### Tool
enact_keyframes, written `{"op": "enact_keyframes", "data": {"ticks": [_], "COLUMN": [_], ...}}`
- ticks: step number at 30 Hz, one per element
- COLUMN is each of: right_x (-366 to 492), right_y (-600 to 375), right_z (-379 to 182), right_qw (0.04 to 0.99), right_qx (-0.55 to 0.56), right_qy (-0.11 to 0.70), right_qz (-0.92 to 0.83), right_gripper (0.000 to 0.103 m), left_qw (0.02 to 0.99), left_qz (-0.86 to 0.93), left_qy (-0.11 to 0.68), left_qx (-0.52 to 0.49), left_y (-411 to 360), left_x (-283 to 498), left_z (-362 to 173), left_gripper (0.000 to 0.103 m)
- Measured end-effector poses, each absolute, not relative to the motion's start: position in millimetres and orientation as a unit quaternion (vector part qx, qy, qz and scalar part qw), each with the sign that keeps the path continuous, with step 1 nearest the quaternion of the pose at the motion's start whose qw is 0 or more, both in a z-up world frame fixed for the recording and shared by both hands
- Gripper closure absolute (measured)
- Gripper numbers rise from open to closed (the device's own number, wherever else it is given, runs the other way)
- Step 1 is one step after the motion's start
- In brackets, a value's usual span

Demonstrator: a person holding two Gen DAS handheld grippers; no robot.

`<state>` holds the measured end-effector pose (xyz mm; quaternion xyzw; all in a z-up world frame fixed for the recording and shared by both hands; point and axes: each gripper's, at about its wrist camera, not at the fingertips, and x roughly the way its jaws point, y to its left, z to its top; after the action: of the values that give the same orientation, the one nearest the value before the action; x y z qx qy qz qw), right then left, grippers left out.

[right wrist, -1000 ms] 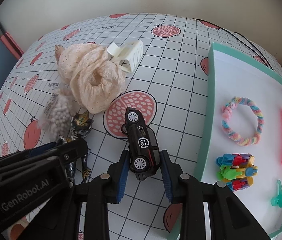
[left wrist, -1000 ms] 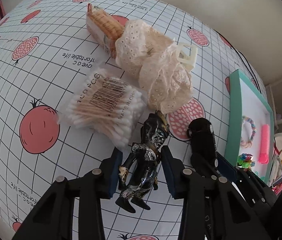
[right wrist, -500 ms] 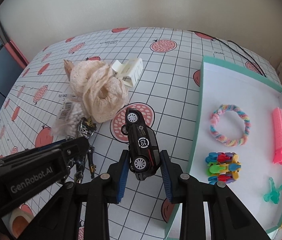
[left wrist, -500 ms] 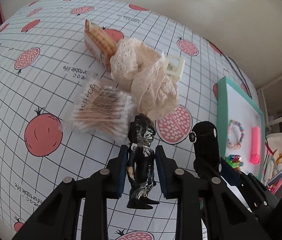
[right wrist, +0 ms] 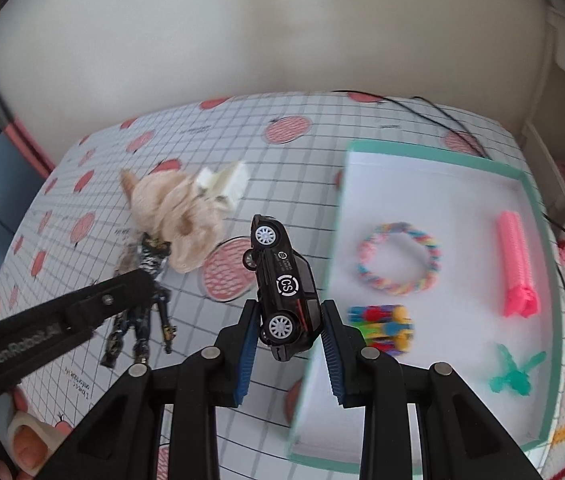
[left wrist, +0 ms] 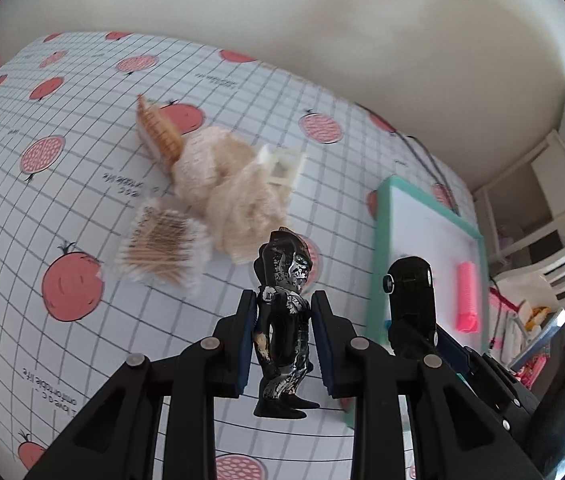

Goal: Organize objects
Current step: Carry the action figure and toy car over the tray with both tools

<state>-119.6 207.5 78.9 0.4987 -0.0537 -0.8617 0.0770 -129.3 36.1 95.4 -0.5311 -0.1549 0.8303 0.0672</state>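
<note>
left gripper [left wrist: 284, 336] clamps the dark figurine [left wrist: 284, 320] above the cloth; right gripper [right wrist: 288, 330] pinches the black toy car [right wrist: 284, 288] near the teal tray [right wrist: 538, 216] — tilted car may slip, or the grippers may collide — they're close

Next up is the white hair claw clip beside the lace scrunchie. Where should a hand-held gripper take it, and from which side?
Grip the white claw clip across its flat outer sides, coming from above on the tray side. The lace scrunchie presses against its other side, so that flank is blocked. Blur hides the teeth.
</note>
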Motion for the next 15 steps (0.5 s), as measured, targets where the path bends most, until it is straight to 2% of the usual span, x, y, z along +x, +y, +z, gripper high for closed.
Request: {"op": "enact_keyframes", "data": {"ticks": [15], "right_x": [-101], "right_y": [322], "right_z": [71], "right_qw": [-0.020], "right_qx": [0.494], "right_qy": [-0.126], "right_qz": [-0.860], "right_gripper": [0.071], "left_qw": [0.158], "left_qz": [0.829], "left_qy": [-0.121], "left_qx": [-0.523], "left_y": [120], "left_x": [-108], "left_z": [103], "left_gripper": [0.074]}}
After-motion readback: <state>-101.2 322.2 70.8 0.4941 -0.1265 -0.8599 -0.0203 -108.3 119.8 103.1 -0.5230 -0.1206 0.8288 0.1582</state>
